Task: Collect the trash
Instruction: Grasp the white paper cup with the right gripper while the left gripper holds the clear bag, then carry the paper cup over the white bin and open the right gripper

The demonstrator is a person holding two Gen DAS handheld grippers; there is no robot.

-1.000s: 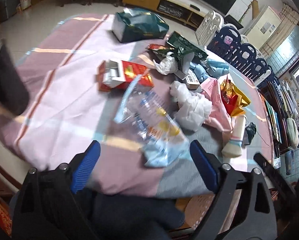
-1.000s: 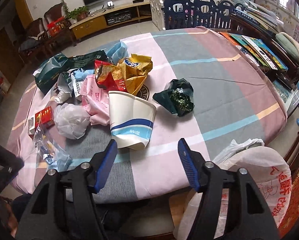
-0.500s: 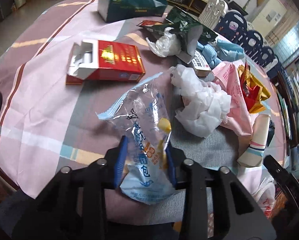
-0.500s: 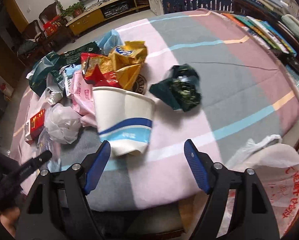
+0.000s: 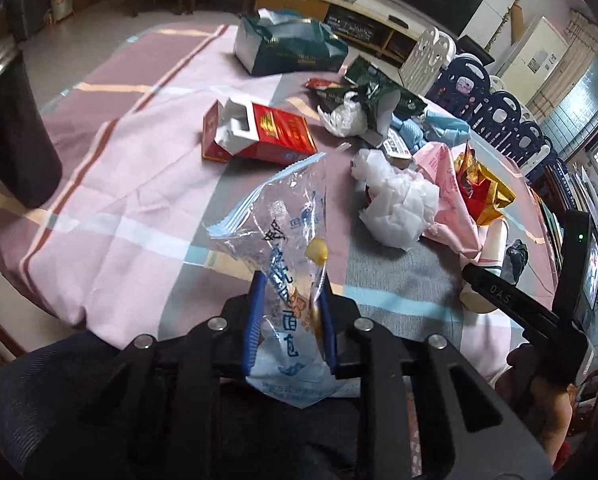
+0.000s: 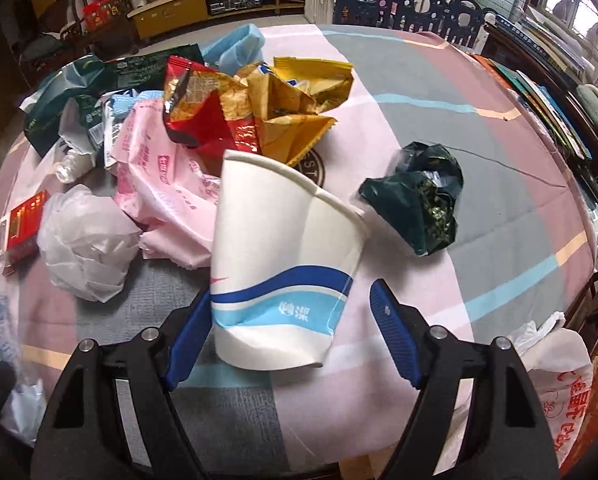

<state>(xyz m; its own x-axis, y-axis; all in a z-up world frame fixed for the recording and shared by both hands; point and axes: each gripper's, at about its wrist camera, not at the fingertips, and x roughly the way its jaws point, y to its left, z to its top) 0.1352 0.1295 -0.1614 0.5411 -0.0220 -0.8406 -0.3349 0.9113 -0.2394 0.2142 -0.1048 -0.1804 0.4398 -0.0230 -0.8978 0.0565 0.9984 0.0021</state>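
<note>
1. Trash litters a round worktop [image 5: 147, 184] covered by a pink, grey and blue checked cloth.
2. Left tool [image 5: 290, 320]: blue pads pinch the lower part of a clear plastic wrapper [image 5: 283, 232] with blue print; jaws closing on it. Wrapper's top sticks up and away from the tool, a small yellow bit showing inside.
3. Right tool [image 6: 291, 332]: jaws closing, a white paper cup [image 6: 283, 256] with blue wave stripes between them. Left pad is touching or almost touching the cup's lower side, cannot tell which; right pad is clearly apart from it. Cup tilts, rim dented, base toward the tool.
4. Red cigarette box [image 5: 259, 134] lies open on the cloth beyond the wrapper, apart from it.
5. Crumpled white tissue [image 5: 399, 204] sits right of the wrapper, against a pink plastic bag [image 6: 159, 176].
6. Red and gold snack bags [image 6: 259, 108] are heaped behind the cup's rim.
7. Dark green crumpled bag [image 6: 419, 200] lies alone to the cup's right, near it.
8. Green tissue box [image 5: 291, 48] stands at the far side of the worktop.
9. White plastic bag [image 6: 555, 376] with red print hangs at the worktop's near right edge.
10. Dark cylinder [image 5: 11, 136] at the left view's left edge, blurred.
</note>
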